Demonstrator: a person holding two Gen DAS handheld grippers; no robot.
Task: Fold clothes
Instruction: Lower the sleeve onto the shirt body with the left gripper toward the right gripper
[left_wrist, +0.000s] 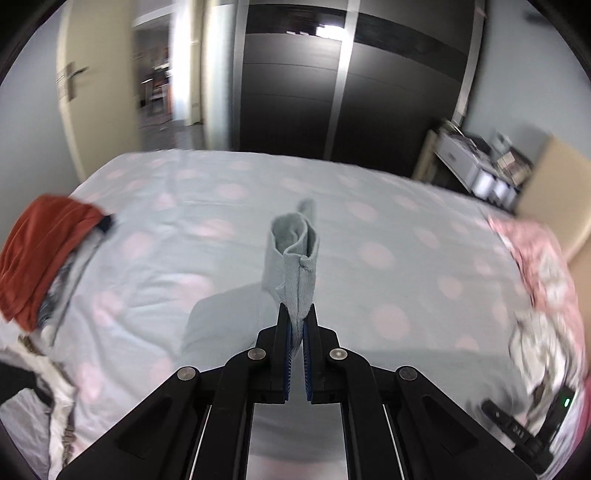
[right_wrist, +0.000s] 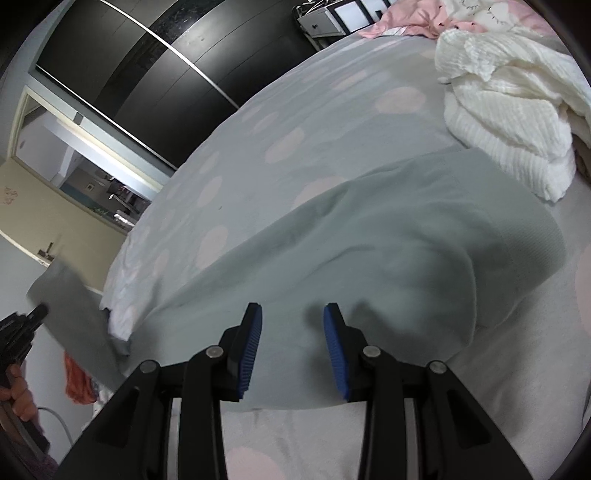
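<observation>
Left gripper (left_wrist: 297, 317) clamps a ribbed edge of the pale green garment (left_wrist: 293, 251), lifted off the bed (left_wrist: 369, 192). Only the right wrist view shows the right gripper (right_wrist: 292, 314), jaws parted, hovering over the garment's spread body.

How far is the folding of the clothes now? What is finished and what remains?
Done: nothing shown is clearly folded. In hand: the left gripper is shut on a cuff of the pale grey-green garment and holds it above the bed; the rest lies spread there, beneath the open right gripper. Left: folding this garment, then the white ribbed cloth, the pink clothes and the red-topped pile.
</observation>
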